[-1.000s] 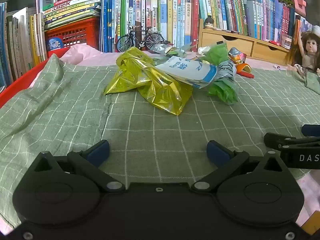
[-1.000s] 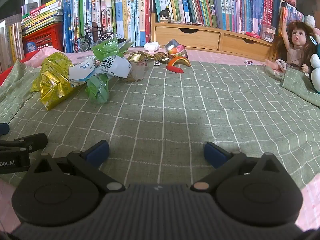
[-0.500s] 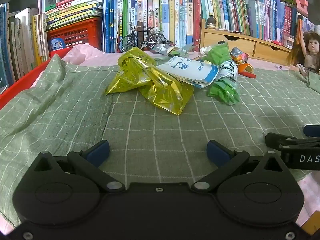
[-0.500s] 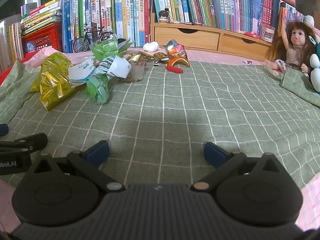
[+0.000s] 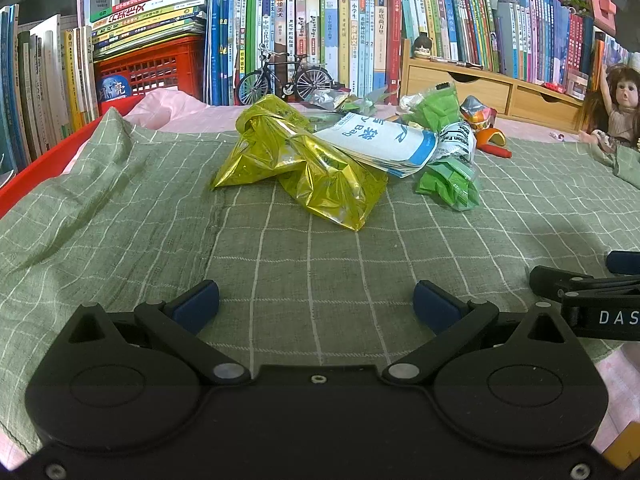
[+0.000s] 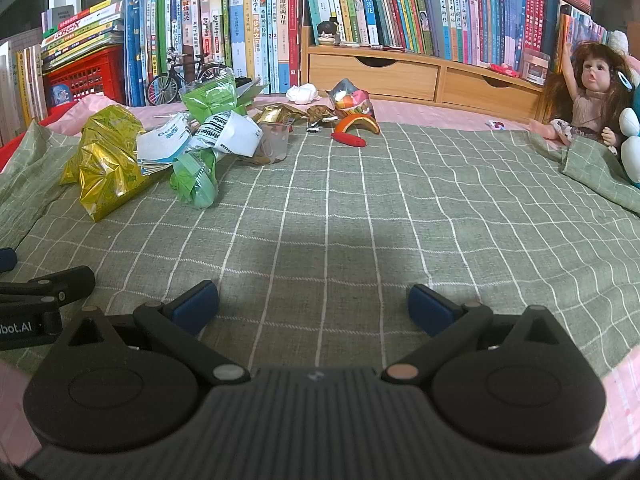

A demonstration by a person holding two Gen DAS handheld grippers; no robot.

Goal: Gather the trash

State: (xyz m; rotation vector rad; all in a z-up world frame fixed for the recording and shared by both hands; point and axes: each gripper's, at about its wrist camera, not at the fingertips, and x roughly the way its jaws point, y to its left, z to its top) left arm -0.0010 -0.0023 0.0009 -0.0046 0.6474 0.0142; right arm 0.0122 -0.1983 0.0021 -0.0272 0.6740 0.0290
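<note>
A: Where's the trash rn?

B: Your trash pile sits on the far left part of the green checked cloth [image 6: 360,216]. Nearest you is the yellow foil bag [image 5: 304,168], crumpled. A white and blue pouch [image 5: 384,144] lies on top of it, w/ a white printed wrapper [image 6: 232,136] just beside. A green wrapper [image 5: 450,184] rests on the cloth in front of that, another green wrapper [image 6: 208,96] stands up behind.

A: More bits further back?

B: Yes. Gold wrappers [image 6: 280,113], a clear plastic cup [image 6: 274,146], a white paper ball [image 6: 302,93], a colourful snack bag [image 6: 350,100], an orange peel [image 6: 358,123] and a red chili [image 6: 349,139], all near the cloth's far edge.

A: And my tongs?

B: Your left tongs [image 5: 316,304] are spread wide apart, nothing between them, low over bare cloth, well short of the yellow bag. Your right tongs [image 6: 313,306] are also wide apart & empty, over bare cloth to the right of the pile. The two sit side by side.

A: Around that?

B: Books [image 6: 256,32] along the back, a model bicycle [image 5: 286,78], a red crate [image 5: 148,68], wooden drawers [image 6: 400,76], a doll [image 6: 592,96] at far right.
</note>
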